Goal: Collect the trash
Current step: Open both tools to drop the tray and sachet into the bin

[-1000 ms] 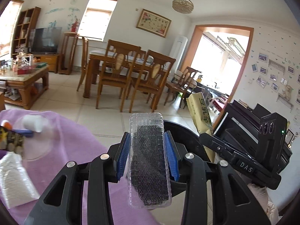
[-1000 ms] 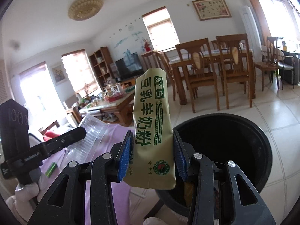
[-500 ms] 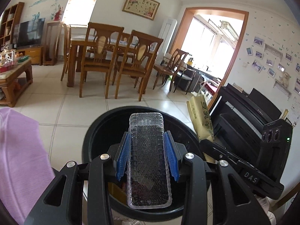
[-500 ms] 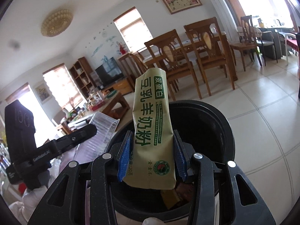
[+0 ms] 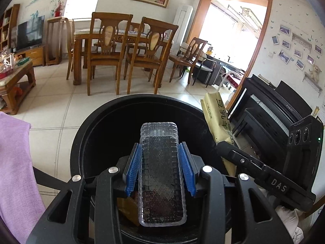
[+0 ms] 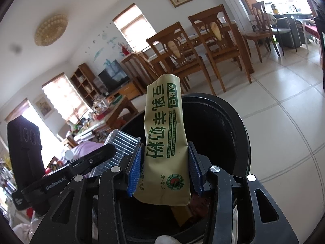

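Our left gripper has its blue pads partly apart and set against the two long sides of a clear plastic tray, which stands between them; these jaws have just been opening a little, with the tray between them. The tray's long axis runs straight along the fingers, its rounded far end pointing ahead past the fingertips and its near end back toward the wrist. Our right gripper stands about as far open and pinches a tan milk-powder sachet by its lower half. The sachet's long axis also follows the fingers, its crimped top reaching well ahead of the tips, the green print reading from far end to near.

Directly beneath and ahead of both grippers sits the black trash bin, mouth open upward. Inside it, under the near end of the tray, we see brownish wrapper scraps; from the right wrist, more tan and dark scraps lie below the sachet. What they are exactly we cannot tell.

Left of the left gripper hangs a purple cloth. To its right the other gripper shows, with the sachet rising from it.

Beyond the bin lies tiled floor, then wooden dining chairs around a table, and on the far right a black piano.
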`<action>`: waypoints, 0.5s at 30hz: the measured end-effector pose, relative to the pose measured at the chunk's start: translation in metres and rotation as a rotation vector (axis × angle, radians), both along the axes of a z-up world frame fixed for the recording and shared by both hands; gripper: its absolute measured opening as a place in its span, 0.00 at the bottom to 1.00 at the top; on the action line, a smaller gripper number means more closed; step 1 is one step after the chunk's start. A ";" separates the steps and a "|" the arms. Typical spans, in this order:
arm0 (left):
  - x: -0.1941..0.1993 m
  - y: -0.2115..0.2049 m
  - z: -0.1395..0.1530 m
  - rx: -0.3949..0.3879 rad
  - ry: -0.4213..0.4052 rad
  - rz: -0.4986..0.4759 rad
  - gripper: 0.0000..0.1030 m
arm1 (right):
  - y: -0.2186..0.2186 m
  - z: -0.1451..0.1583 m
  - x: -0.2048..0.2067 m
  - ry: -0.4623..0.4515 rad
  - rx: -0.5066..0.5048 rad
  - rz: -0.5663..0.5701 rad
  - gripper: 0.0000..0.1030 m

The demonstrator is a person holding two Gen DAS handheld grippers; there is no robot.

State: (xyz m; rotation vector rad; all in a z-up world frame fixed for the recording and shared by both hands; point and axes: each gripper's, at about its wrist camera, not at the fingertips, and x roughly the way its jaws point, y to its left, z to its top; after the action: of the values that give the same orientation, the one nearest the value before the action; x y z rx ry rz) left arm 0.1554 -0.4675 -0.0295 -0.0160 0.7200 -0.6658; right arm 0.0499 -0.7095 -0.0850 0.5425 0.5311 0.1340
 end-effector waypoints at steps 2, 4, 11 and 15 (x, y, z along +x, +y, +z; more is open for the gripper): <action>-0.001 0.000 0.001 0.014 -0.004 0.010 0.42 | 0.002 0.003 0.005 0.003 -0.005 -0.004 0.44; -0.001 -0.001 0.003 0.021 -0.006 0.018 0.53 | 0.002 0.004 0.006 0.003 -0.005 -0.006 0.54; -0.014 0.010 0.019 0.020 -0.048 0.039 0.78 | 0.010 0.012 -0.002 -0.007 -0.015 -0.016 0.66; -0.029 0.029 0.031 0.020 -0.081 0.073 0.95 | 0.017 0.021 -0.006 -0.026 -0.017 -0.003 0.79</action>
State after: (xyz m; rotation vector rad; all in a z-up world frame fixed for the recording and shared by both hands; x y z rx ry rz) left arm 0.1259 -0.4388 0.0018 0.0032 0.6448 -0.5857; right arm 0.0443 -0.6921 -0.0639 0.5239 0.5056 0.1338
